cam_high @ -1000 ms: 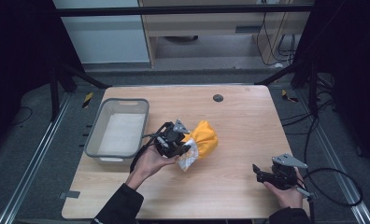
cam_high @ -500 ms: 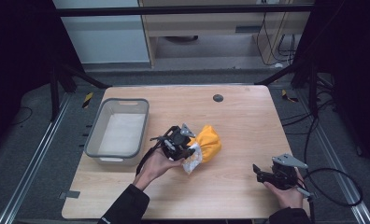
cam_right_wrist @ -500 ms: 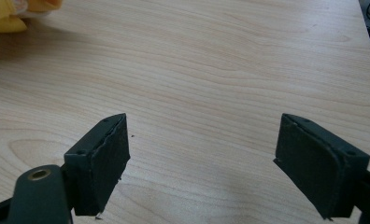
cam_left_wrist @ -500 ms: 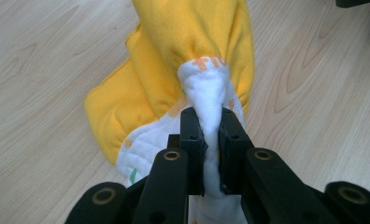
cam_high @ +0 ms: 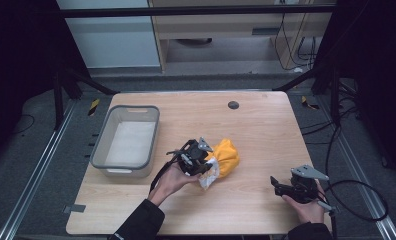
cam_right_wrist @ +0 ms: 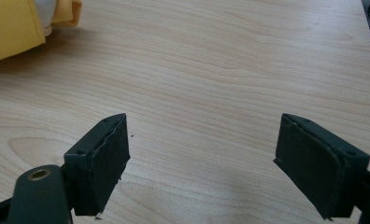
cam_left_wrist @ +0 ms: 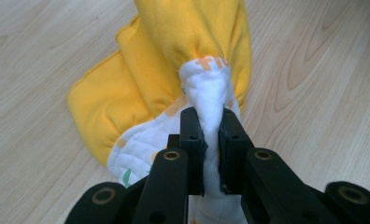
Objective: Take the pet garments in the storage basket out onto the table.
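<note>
A yellow cloth (cam_high: 226,156) with a white quilted printed lining lies bunched at the middle of the wooden table. My left gripper (cam_high: 202,162) is shut on a fold of that white lining, and in the left gripper view the pinched lining (cam_left_wrist: 210,100) stands up between the jaws of the left gripper (cam_left_wrist: 210,122) with the yellow cloth (cam_left_wrist: 141,79) beyond. My right gripper (cam_high: 276,184) rests near the table's front right, open and holding nothing. In the right gripper view the right gripper (cam_right_wrist: 202,140) spreads wide over bare wood, with the yellow cloth (cam_right_wrist: 10,32) at the top left corner.
A grey plastic bin (cam_high: 100,150) with a white liner stands at the table's left. A small dark round disc (cam_high: 233,105) sits near the far edge. Cables trail off the right side, and dark frame posts flank the table.
My left gripper has shifted slightly right and toward the front with the cloth in it, bunching the cloth. The right gripper has stayed in place.
</note>
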